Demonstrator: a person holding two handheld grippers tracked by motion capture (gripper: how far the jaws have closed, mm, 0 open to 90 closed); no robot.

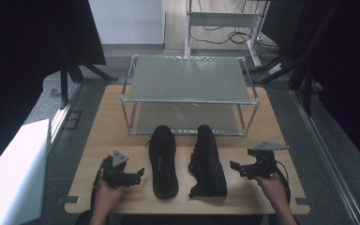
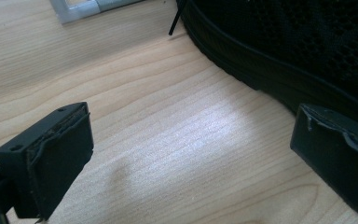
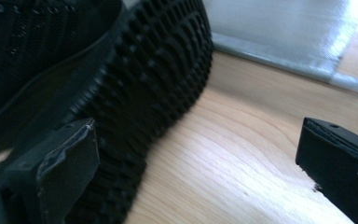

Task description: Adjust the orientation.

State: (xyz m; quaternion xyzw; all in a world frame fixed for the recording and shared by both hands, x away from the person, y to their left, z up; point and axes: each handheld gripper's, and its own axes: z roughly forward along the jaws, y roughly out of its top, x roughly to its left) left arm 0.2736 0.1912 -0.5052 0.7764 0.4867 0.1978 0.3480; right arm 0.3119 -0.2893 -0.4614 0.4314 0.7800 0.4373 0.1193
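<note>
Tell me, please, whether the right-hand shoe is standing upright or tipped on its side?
Tipped on its side. The right shoe shows its treaded sole facing the right gripper, while the left shoe stands upright with its opening up.

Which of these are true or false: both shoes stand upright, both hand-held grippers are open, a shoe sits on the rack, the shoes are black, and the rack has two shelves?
1. Both shoes stand upright. False: the left shoe stands upright, but the right shoe lies tipped on its side, its tread facing the right hand-held gripper.
2. Both hand-held grippers are open. True: the left hand-held gripper and the right one have jaws apart with nothing between them.
3. A shoe sits on the rack. False: both lie on the table in front of the rack.
4. The shoes are black. True.
5. The rack has two shelves. True.
</note>
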